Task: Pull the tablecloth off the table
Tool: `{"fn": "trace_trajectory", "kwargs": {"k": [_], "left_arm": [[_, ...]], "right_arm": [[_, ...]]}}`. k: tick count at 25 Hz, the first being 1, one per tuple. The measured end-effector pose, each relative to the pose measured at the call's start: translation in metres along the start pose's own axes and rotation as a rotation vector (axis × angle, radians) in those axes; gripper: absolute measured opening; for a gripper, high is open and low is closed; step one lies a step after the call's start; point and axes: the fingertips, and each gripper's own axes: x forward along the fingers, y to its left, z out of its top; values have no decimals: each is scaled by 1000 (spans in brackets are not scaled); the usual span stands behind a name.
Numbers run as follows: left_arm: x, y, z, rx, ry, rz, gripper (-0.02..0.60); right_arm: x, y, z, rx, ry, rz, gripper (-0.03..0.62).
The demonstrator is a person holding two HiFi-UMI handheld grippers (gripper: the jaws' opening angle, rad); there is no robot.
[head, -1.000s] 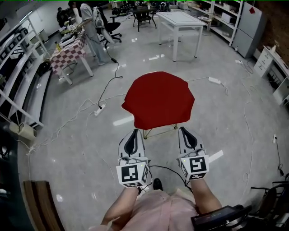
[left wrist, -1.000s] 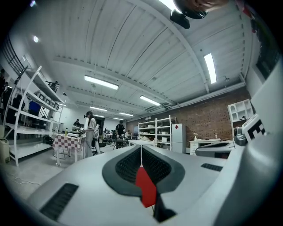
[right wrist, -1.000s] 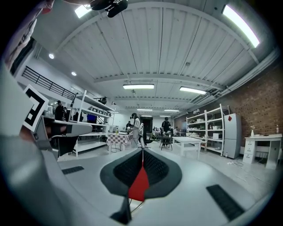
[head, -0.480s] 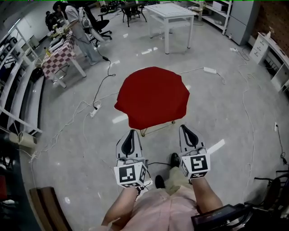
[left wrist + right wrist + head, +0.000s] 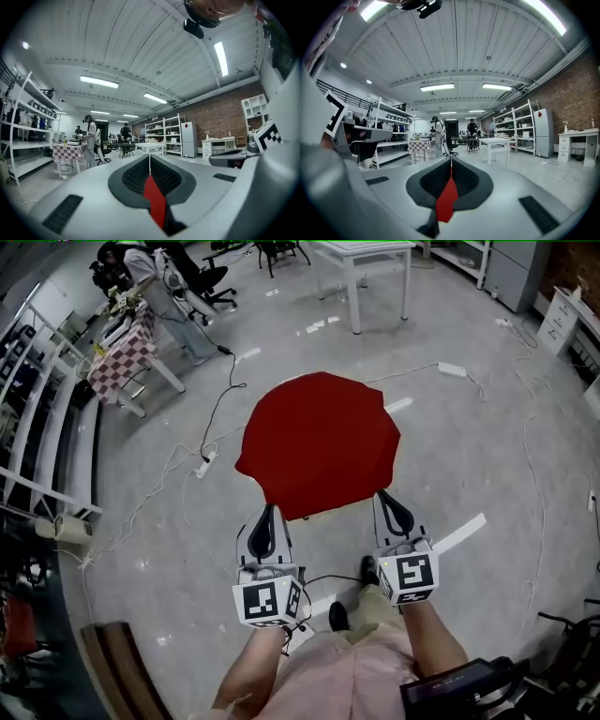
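Red tablecloth (image 5: 319, 442) is draping the whole top of a small round table in the middle of the head view, its hem hanging down all round, so the table itself is all but hidden. Nothing of the pull is done yet: the cloth is lying flat and unruffled, with no corner lifted or bunched.

The left hand-held gripper (image 5: 266, 512) is reaching toward the cloth's near hem at about 7 o'clock, and the right hand-held gripper (image 5: 383, 495) is doing the same at about 5 o'clock, its tip just beside or touching the hem (the head view is not settling which). Both are showing their jaws pressed together, with only a thin slit left. A sliver of red is showing through each slit in the gripper views; I am judging that to be the cloth ahead, not cloth pinched.

What is remaining, by my reading, is everything: opening, taking the hem, and drawing the cloth toward 6 o'clock onto the grey floor (image 5: 469, 456).
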Motion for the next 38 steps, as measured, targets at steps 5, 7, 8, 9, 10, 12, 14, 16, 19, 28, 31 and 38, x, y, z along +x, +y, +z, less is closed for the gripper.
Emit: {"fn": "trace_trajectory", "kwargs": {"k": [5,7,8,9,10,12,14,16,19,28,31,38], "left_arm": [[46,-10,7,27,-1,27,31],[57,-8,13,35,-11,42,31],[59,-7,16,37,-16,51,31],[60,-4,20,40,-21,59,31],[59,0,24,43,-25,68,31],[58,6,31,53,-33,81,31],[64,8,34,57,-36,92,31],[70,6,32,56,-36,103,31],[69,9,34,49,-40,117,31],[101,27,2,20,5,109,31],[108,29,-18,16,18,82,31],[122,39,-79,-6,87,66,31]], "right_arm": [[42,-36,5,10,-7,43,18],[54,-42,12,9,-21,56,20],[58,-43,16,8,-28,64,20],[61,-42,20,6,-33,71,19],[63,-39,24,6,-38,78,20],[69,-36,31,6,-49,90,20],[77,-39,36,5,-58,100,20],[83,-44,36,0,-62,112,20],[84,-42,38,-10,-60,127,20],[122,-47,8,-28,30,154,20],[132,-45,-14,-28,59,154,20],[154,-39,-63,-77,115,182,20]]}}
